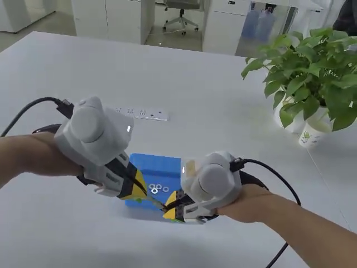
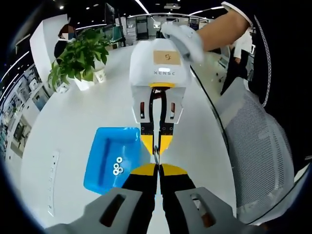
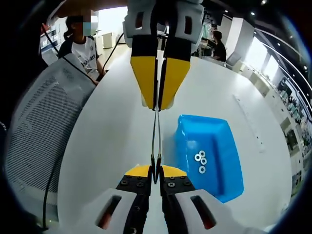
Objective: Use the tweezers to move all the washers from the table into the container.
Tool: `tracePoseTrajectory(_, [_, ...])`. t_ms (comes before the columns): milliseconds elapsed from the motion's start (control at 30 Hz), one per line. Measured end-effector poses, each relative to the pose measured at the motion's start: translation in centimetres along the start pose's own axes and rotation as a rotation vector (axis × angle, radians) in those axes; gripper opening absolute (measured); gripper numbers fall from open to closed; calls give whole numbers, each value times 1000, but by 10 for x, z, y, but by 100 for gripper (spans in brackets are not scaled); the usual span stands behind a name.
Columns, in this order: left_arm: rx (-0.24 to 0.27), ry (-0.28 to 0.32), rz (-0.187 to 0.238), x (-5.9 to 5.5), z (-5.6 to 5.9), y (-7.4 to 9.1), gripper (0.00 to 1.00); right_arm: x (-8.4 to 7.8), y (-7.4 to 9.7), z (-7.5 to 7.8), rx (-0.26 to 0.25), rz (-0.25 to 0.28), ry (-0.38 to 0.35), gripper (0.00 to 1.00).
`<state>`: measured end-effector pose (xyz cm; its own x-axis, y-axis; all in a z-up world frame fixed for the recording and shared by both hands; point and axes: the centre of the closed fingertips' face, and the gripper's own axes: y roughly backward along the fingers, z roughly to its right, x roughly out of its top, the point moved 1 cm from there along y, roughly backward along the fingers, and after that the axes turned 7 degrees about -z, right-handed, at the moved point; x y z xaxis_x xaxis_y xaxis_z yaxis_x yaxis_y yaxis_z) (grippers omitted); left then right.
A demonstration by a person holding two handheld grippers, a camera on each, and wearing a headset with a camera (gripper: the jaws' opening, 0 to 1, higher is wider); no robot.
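1. My right gripper point(image 3: 156, 171) was clenched on one end of the tweezers point(image 3: 156, 130). My left gripper point(image 3: 157, 104), facing it, was pinched tight on the other end.
2. The tweezers' long axis ran straight from gripper to gripper, over the worktop point(image 3: 112, 146) and just beside the blue container point(image 3: 222, 129).
3. The washers point(image 3: 201, 161) lay clustered inside the container, to the right of my right gripper and to the left of my left. I judged neither gripper clearly nearer.

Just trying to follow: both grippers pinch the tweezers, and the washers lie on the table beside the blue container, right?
Not beside it: the right gripper view shows the washers inside the blue container. The left gripper and right gripper do pinch the tweezers.
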<state>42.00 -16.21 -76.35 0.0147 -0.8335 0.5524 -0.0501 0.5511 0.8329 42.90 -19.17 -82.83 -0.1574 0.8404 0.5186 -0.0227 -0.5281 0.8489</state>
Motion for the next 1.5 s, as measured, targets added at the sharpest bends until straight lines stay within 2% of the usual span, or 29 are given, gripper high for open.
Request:
tracePoseTrajectory(167, [-23,13,-16,-10,12,-10,5,-5,-4,-14,23,-12,1,8])
tracePoseTrajectory(233, [-28,16,-22,-14,12,-14,5,-6,-6,-17,27,-14,2,8])
tracePoseTrajectory(467, [-47,19,-79,-34,25,-33,5,-13,-11,-31,44,-17,-1,8])
tracePoseTrajectory(567, [-48,23,-85,-37,28,-41,5,-19,-14,-35,45,-23,-2,8])
tracePoseTrajectory(1000, [-53,44,-128,-57,35,-71,5,-35,-33,-44,35,-49,-33,10])
tracePoseTrajectory(1233, [-56,38,-164,-69,36,-78,5,-33,-37,-46,41,-61,-44,11])
tracePoseTrajectory(1500, [-56,39,-164,-70,37,-81,5,-35,-39,-46,32,-77,-67,12])
